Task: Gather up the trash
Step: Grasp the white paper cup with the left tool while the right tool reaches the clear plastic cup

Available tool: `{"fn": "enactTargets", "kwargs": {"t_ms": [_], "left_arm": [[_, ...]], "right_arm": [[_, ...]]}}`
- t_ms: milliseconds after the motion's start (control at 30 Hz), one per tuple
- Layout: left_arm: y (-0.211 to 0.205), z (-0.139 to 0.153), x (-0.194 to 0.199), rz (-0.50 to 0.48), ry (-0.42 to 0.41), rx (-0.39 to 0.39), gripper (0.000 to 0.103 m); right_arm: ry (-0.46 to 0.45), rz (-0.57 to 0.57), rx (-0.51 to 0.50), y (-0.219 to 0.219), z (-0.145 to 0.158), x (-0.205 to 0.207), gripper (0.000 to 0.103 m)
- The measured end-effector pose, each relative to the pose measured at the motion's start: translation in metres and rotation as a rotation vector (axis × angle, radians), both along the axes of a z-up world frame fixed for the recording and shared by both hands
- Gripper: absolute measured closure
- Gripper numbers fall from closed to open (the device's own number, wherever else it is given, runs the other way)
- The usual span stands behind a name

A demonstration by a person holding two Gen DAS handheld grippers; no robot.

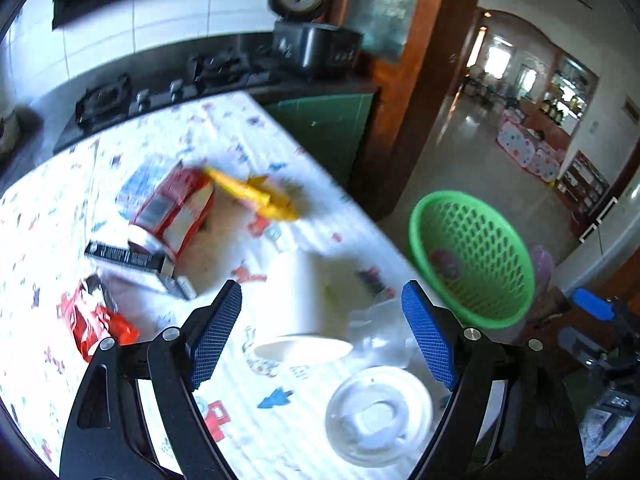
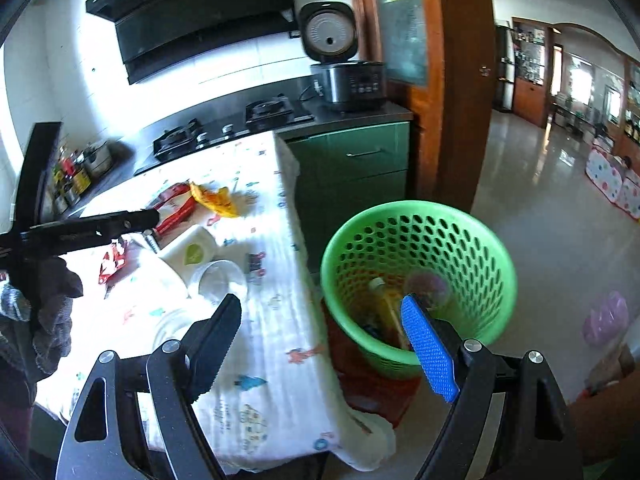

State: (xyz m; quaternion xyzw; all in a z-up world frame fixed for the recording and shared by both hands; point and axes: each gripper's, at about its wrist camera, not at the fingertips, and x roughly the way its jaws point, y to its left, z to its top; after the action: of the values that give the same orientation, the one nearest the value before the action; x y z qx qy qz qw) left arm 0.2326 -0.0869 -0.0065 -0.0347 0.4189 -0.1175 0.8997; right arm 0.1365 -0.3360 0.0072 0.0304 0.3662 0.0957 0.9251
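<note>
Both grippers hang with jaws spread wide and nothing between the pads: the left gripper (image 1: 322,336) over the cloth-covered worktop (image 1: 280,432), the right gripper (image 2: 320,350) between the worktop edge and the one green basket (image 2: 492,280) standing on the floor just beside it. On the worktop lie one white paper cup (image 1: 300,312) on its side, one clear plastic lid (image 1: 378,416), one clear cup (image 2: 218,280), one red-and-white carton (image 1: 176,210), one yellow wrapper (image 1: 256,194), one black box (image 1: 124,256) and one red wrapper (image 1: 94,322). Some trash already lies in the basket, blurred beyond counting.
</note>
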Motion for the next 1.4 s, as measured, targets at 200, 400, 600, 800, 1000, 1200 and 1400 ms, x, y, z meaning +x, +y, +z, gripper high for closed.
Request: {"fn": "enactTargets", "kwargs": {"t_ms": [200, 400, 600, 800, 1000, 1200, 1400], "left_arm": [[0.009, -0.039, 0.026, 0.018, 0.099, 0.033, 0.021], [0.016, -0.063, 0.041, 0.023, 0.187, -0.044, 0.018], [0.012, -0.072, 0.040, -0.011, 0.203, -0.064, 0.024], [0.009, -0.072, 0.036, -0.035, 0.183, -0.053, 0.037], [0.027, -0.058, 0.016, -0.010, 0.135, -0.033, 0.038], [0.050, -0.049, -0.006, 0.021, 0.101, -0.020, 0.038], [0.072, -0.049, -0.028, 0.049, 0.091, -0.029, 0.038]], "right_arm": [[0.023, 0.045, -0.015, 0.020, -0.008, 0.006, 0.024], [0.049, 0.085, -0.004, 0.033, -0.018, 0.015, 0.024], [0.072, 0.149, -0.001, 0.049, -0.030, 0.025, 0.024], [0.098, 0.215, 0.011, 0.064, -0.043, 0.036, 0.024], [0.124, 0.288, 0.004, 0.086, -0.058, 0.053, 0.022], [0.134, 0.328, 0.004, 0.104, -0.069, 0.071, 0.019], [0.157, 0.368, -0.002, 0.112, -0.082, 0.089, 0.016]]}}
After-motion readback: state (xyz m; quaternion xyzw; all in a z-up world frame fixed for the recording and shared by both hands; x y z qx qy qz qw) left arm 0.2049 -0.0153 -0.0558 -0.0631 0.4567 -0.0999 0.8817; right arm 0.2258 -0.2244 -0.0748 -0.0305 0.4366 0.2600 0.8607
